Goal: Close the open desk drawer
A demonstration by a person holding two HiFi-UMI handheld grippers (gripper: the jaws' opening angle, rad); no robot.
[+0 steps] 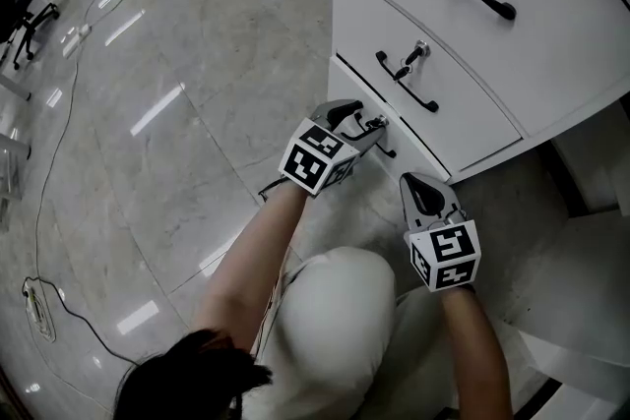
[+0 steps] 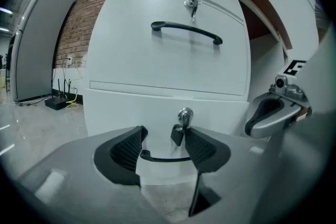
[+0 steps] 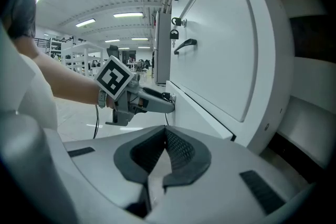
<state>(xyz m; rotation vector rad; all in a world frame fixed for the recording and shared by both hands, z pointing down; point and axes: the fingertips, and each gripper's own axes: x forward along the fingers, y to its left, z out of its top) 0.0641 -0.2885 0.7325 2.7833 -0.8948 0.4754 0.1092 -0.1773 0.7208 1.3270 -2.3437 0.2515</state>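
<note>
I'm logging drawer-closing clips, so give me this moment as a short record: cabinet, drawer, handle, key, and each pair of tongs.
cabinet: white, three drawers with black handles
bottom drawer: front seems to stand out slightly from the drawers above
handle: black bar, lies between the left tongs, not pinched
key: hangs in the bottom drawer's lock
left tongs: open, around the handle
right tongs: shut, empty, beside the cabinet

Bright, even indoor light from ceiling strip lights [image 3: 127, 14], mirrored as white glare streaks on the glossy floor [image 1: 157, 108]; soft shadow beneath the white drawer unit [image 1: 551, 25]; both gripper views show strong fisheye bowing, black vignetted corners and a blurred near foreground.
</note>
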